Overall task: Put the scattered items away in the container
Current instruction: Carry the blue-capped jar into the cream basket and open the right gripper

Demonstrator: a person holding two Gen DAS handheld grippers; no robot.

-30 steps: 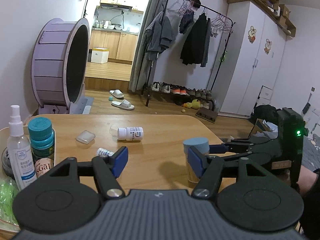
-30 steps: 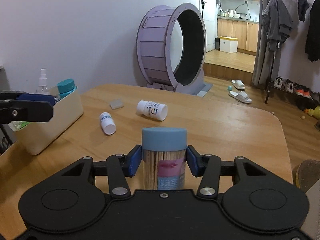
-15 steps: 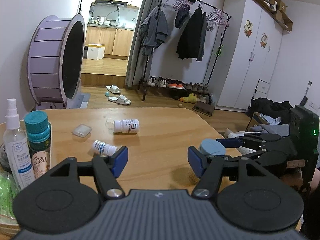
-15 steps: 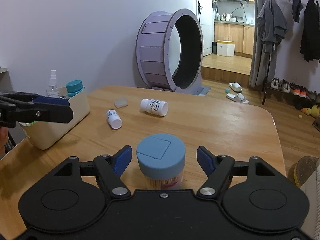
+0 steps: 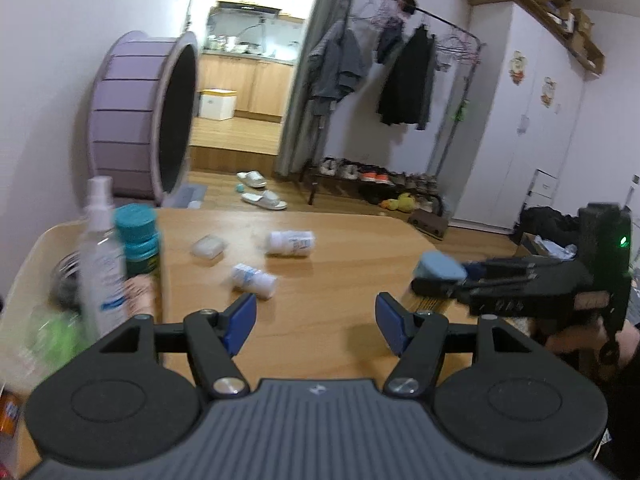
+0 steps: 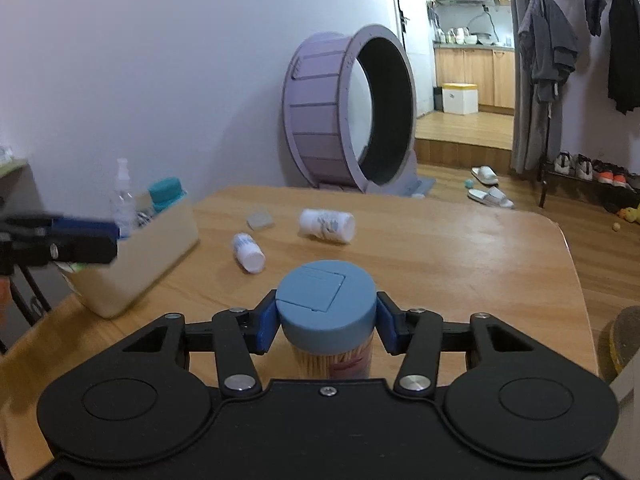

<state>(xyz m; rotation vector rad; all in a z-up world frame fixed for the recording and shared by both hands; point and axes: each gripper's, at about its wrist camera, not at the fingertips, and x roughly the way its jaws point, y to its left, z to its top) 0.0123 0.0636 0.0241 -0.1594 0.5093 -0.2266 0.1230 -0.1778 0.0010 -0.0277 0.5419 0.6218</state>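
Blue-capped jar [image 6: 326,312] now clamped by cap in my right gripper [image 6: 326,320], pads apart half second ago. Left gripper [image 5: 316,324] spread, empty. Bin [image 6: 132,264] at 10 o'clock; carry next.

Bare wood lay open across the middle and right edge of the wooden table [image 6: 460,264]. Toward the far left, two white pill bottles [image 6: 327,225] [image 6: 249,252] and a small translucent case [image 6: 260,221] obstructed the approach to the cream plastic bin [image 6: 148,256] at the left edge.
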